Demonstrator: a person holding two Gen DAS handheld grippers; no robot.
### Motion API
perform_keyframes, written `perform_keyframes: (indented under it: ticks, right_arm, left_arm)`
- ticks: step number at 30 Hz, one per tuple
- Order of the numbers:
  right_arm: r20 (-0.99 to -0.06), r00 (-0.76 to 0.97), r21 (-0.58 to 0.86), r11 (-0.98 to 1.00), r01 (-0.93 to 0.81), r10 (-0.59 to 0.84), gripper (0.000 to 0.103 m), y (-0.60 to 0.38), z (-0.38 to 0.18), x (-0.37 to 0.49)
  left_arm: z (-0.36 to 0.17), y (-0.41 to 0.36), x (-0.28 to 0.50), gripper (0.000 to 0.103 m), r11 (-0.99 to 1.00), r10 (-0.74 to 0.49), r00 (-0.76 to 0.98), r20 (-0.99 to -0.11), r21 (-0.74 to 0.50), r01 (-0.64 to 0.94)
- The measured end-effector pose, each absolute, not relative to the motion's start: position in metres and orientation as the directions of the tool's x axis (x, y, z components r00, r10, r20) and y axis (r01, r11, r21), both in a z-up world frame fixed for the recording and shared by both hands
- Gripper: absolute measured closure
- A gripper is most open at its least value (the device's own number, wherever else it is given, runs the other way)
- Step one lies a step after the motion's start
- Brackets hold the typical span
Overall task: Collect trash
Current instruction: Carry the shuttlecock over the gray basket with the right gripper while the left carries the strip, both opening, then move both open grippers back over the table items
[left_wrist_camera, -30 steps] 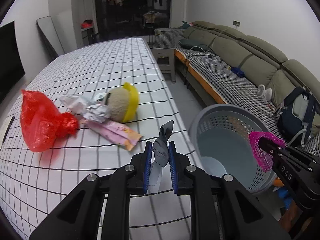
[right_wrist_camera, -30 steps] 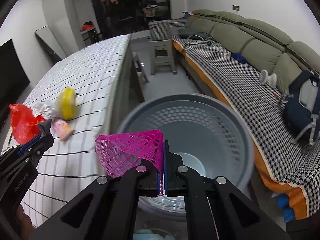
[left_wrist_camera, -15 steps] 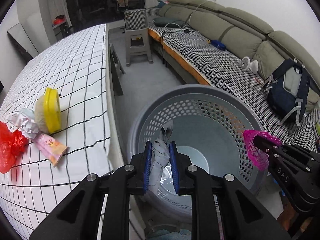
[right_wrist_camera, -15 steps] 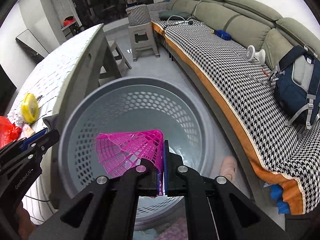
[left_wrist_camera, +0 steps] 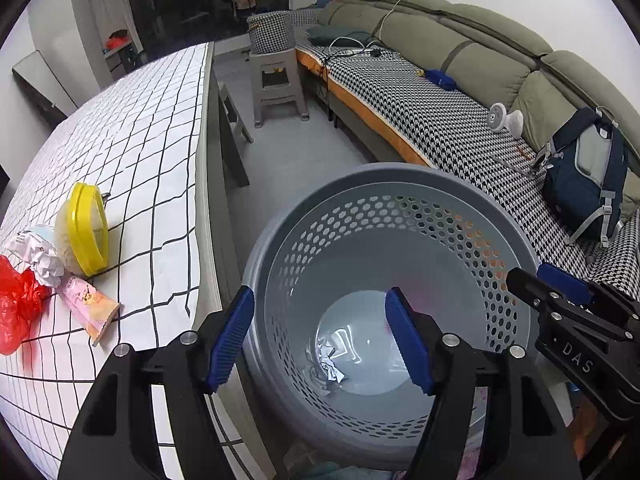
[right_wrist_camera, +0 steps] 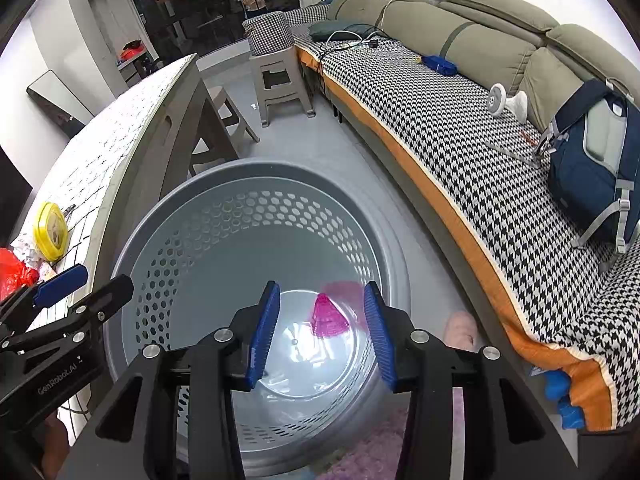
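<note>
The left gripper hangs over the grey basket with its jaws wide and nothing between them; they have just been opening, and the crumpled grey wrapper they pinched a moment ago now lies on the basket floor. The right gripper stands about half open, likewise just parted, and the pink mesh piece it held has dropped to the basket bottom. Only the left view shows the wrapper; only the right view shows the mesh clearly. By the counter edge next to the basket remain a yellow-lidded tub, a pink packet, crumpled paper and a red bag.
</note>
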State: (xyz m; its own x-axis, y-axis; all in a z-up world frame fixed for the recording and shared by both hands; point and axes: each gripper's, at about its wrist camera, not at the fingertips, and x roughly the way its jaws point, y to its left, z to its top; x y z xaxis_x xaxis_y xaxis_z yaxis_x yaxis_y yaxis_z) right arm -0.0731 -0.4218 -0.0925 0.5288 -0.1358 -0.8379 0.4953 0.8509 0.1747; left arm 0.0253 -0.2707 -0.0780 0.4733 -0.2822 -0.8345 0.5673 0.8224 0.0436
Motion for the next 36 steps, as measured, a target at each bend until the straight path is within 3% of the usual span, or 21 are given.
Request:
perform_keyframes:
  ticks: [19,36]
  right_arm:
    - [-0.813,0.572,0.207,0.866,0.455,-0.107,0.054,-0.396,-0.085,-0.087]
    - [-0.773,0.633,0.231,0.909,0.347,-0.045,0.050,-0.331,-0.068,-0.079]
  left_arm:
    - [-0.059,-0.236,0.012,0.028,0.860,-0.273,0.535,-0.799,0.046,0.508]
    - [-0.040,-0.147,0.001,0.025,0.921,-0.238,0.612,-0.755,0.025,0.390]
